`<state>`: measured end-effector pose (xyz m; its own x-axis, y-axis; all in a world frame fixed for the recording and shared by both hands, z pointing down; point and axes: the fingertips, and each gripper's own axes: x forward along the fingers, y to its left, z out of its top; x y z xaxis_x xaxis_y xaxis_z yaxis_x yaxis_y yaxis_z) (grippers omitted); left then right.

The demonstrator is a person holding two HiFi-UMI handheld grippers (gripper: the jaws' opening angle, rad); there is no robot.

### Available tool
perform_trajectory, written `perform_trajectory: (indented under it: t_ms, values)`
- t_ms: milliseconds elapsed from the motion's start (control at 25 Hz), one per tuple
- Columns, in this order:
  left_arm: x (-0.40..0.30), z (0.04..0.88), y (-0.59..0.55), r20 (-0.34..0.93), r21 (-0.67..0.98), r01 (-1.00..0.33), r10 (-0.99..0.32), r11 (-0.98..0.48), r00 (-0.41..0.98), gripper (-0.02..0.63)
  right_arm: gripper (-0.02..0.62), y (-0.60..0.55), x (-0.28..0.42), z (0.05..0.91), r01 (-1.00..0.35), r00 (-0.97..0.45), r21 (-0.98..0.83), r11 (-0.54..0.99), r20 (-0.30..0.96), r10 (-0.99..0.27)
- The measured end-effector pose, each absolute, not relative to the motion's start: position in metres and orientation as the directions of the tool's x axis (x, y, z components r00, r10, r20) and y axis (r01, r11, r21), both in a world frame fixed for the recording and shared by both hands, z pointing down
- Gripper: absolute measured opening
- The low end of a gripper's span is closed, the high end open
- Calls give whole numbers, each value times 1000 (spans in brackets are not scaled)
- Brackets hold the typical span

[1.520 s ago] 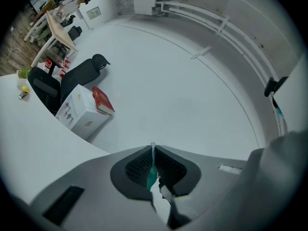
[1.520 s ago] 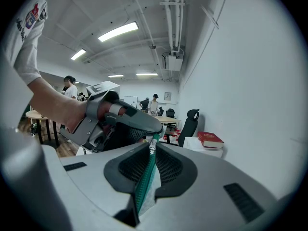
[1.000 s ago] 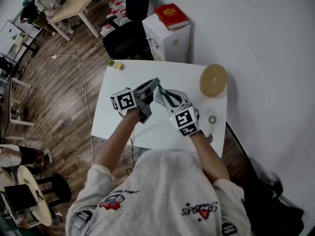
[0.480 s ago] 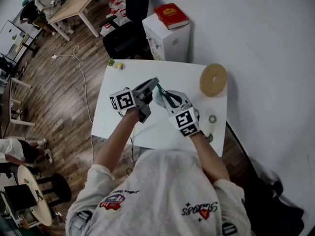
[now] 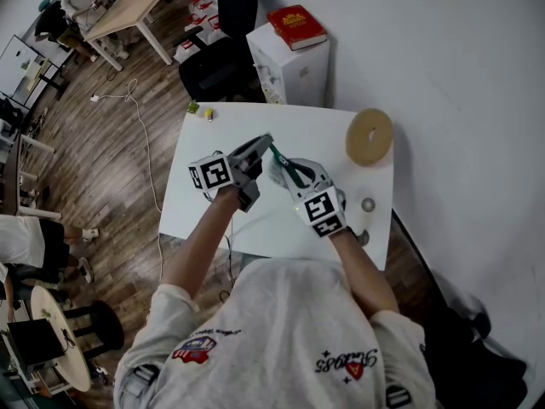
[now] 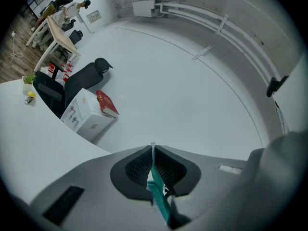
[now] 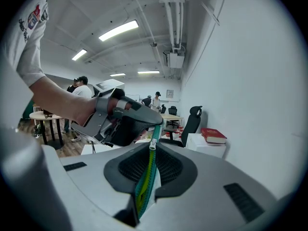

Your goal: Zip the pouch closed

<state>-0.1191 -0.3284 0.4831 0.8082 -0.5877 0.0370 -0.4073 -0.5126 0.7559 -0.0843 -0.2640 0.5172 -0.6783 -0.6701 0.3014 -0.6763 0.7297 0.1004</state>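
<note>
The pouch [image 5: 288,169] is in the air above the middle of the table [image 5: 200,207], with both the left tongs [image 6: 152,152] and the right tongs [image 7: 154,148] closed on its teal zipper band [image 7: 144,186]. I think I must hold the band tight and pull straight along it. Only the right gripper view shows the left tongs gripping the band's far end.

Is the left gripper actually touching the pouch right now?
Touching. In its own view, the left gripper has both jaws pressed shut on the pouch, at its teal zipper edge.
</note>
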Motion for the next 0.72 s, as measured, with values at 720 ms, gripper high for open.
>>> perform_trajectory:
  t_ms: [720]
  values:
    - [-130,491,-331,56,756,-436,-615,-488,786,15,43,-256,-79,528,-663,-693,81,744,312,-651]
